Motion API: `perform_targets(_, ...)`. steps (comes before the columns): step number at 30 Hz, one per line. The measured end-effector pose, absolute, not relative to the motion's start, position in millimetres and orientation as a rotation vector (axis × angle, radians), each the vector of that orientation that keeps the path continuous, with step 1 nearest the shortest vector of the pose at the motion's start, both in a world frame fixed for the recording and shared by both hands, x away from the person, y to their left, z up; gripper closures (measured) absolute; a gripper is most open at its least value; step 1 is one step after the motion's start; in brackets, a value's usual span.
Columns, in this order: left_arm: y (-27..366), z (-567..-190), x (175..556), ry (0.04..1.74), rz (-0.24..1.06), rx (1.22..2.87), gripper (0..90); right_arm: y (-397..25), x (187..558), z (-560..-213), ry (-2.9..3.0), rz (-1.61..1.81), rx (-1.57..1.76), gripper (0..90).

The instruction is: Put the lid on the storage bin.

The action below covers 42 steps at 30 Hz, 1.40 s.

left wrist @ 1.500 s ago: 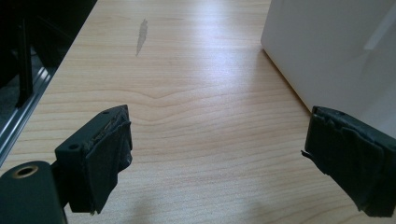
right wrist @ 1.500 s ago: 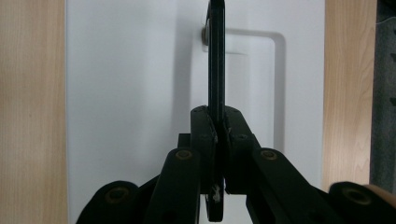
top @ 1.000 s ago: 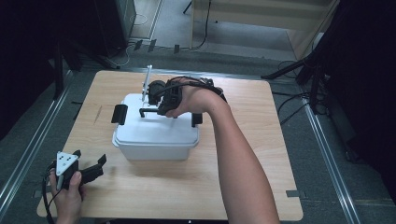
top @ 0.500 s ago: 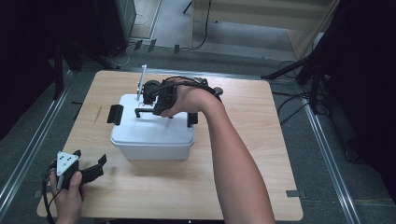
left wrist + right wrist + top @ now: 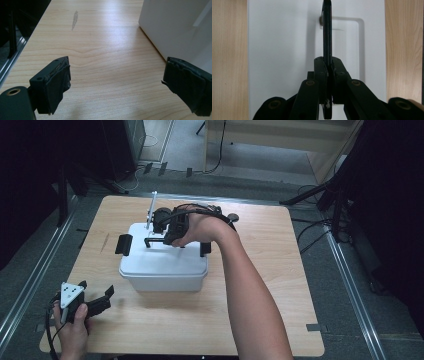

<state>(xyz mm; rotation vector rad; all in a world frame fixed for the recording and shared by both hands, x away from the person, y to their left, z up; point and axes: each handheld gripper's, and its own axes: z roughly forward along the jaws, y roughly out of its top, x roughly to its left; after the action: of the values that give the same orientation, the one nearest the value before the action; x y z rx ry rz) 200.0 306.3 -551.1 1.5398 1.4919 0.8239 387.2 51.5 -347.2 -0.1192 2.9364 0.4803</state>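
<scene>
Nearest you, at the table's (image 5: 260, 320) front left corner, your left gripper (image 5: 102, 301) rests low over the bare wood with its jaws spread wide and nothing between them; in the left gripper view its two padded fingertips (image 5: 58, 82) stand well apart, and the white side wall of the storage box (image 5: 175, 27) rises just beyond the right-hand one. Farther in, that white storage box (image 5: 162, 265) sits near the middle of the table, a little to the left, with its lid on and a black latch (image 5: 123, 244) at its left end. Above the far part of the lid, your right gripper (image 5: 159, 236) comes down from your right hand (image 5: 197, 227) and pinches the black carry handle (image 5: 152, 240), which stands upright off the lid. In the right gripper view the jaws are pressed together on the thin edge of the handle (image 5: 327, 37), with its recess in the lid (image 5: 287, 50) showing behind
</scene>
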Motion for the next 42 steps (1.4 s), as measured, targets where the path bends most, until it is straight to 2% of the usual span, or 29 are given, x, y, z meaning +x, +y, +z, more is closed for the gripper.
perform_targets(10, 306.4, -551.1, 199.8, 1.491, 0.822, 1.541, 8.0, 51.9, 381.1, -347.6, 2.934, 0.458, -0.117, 82.3)
perform_targets(14, 306.3, -551.1, 200.0, 1.492, 0.822, 1.544, 8.0, 52.1, 378.5, -347.2, 2.964, 0.469, -0.131, 68.2)
perform_targets(22, 306.3, -551.1, 200.2, 1.493, 0.823, 1.544, 8.0, 49.4, 370.5, -344.4, 2.959, 0.468, -0.117, 21.8)
perform_targets(28, 306.1, -551.1, 199.9, 1.486, 0.825, 1.543, 8.0, 40.6, 366.4, -345.4, 2.981, 0.443, -0.13, 0.0)
perform_targets(42, 305.7, -550.8, 199.6, 1.484, 0.833, 1.554, 8.0, -6.2, 369.3, -343.6, 2.959, 0.465, -0.034, 0.0)
